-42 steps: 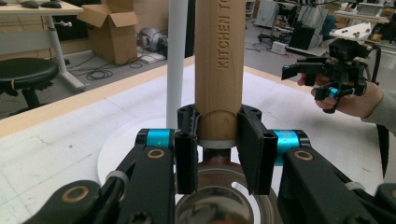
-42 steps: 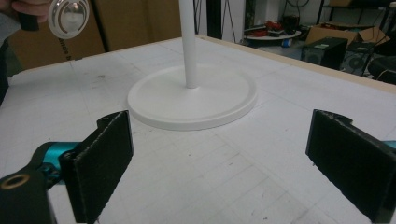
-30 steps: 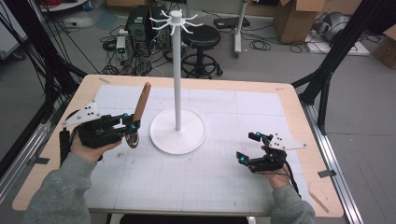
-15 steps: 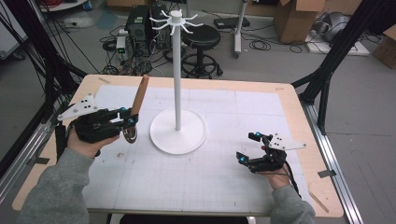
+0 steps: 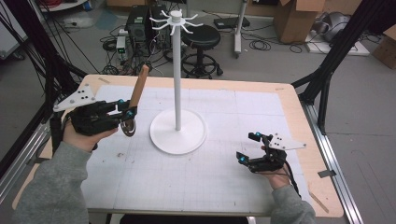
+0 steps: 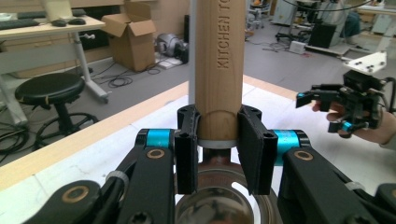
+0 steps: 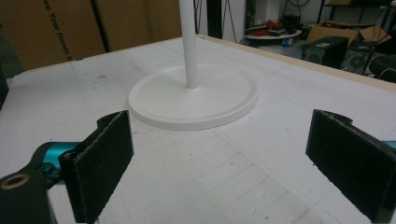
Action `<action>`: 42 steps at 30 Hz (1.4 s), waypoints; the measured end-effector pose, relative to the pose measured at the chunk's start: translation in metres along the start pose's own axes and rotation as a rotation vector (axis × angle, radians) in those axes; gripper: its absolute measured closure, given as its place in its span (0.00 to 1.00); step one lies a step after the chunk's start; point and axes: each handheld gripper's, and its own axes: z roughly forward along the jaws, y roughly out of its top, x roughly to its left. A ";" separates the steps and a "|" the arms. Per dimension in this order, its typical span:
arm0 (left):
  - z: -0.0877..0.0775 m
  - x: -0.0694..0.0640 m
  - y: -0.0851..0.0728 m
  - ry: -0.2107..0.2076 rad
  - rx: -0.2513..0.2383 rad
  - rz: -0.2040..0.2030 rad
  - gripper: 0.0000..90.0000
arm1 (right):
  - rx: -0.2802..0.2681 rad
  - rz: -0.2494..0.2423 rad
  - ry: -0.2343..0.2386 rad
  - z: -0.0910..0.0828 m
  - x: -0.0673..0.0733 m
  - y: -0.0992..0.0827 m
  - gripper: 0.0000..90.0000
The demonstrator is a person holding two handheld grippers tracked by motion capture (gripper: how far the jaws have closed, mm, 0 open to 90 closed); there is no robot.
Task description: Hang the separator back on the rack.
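Note:
My left gripper (image 5: 127, 112) is shut on a kitchen utensil just above its metal bowl (image 5: 127, 128). The wooden handle (image 5: 138, 86) points up and leans slightly toward the stand. In the left gripper view the pads clamp the handle (image 6: 219, 60) at its base, with the shiny bowl (image 6: 219, 205) below. A tall white stand (image 5: 176, 74) with hooks at its top (image 5: 175, 19) rises from a round base (image 5: 178, 133) mid-table, just right of the utensil. My right gripper (image 5: 247, 145) hovers open and holds nothing at the near right, facing the base (image 7: 194, 100).
A white gridded mat (image 5: 187, 177) covers the wooden table (image 5: 299, 121). Behind the far edge are a black stool (image 5: 201, 37), electronics and cables on the floor, and cardboard boxes (image 5: 294, 18). Black frame legs (image 5: 327, 79) flank the table.
My left gripper has lifted the utensil a little and carried it farther from me, beside the stand. The right gripper has stayed put.

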 end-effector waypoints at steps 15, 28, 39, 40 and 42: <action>-0.003 0.004 0.019 0.013 -0.050 -0.021 0.77 | 0.004 0.010 0.000 0.000 -0.001 0.000 0.07; 0.003 0.000 0.037 0.000 -0.069 -0.009 0.77 | 0.001 0.009 -0.001 0.000 -0.001 0.000 0.07; 0.008 0.003 0.047 -0.001 -0.087 -0.013 0.77 | 0.002 0.008 0.000 -0.001 -0.001 0.000 0.07; 0.008 0.002 0.048 0.000 -0.090 -0.013 0.77 | 0.003 0.007 -0.001 0.000 -0.001 0.000 0.07; 0.008 0.001 0.050 0.002 -0.106 -0.009 0.77 | 0.004 0.009 0.001 0.000 0.000 0.000 0.07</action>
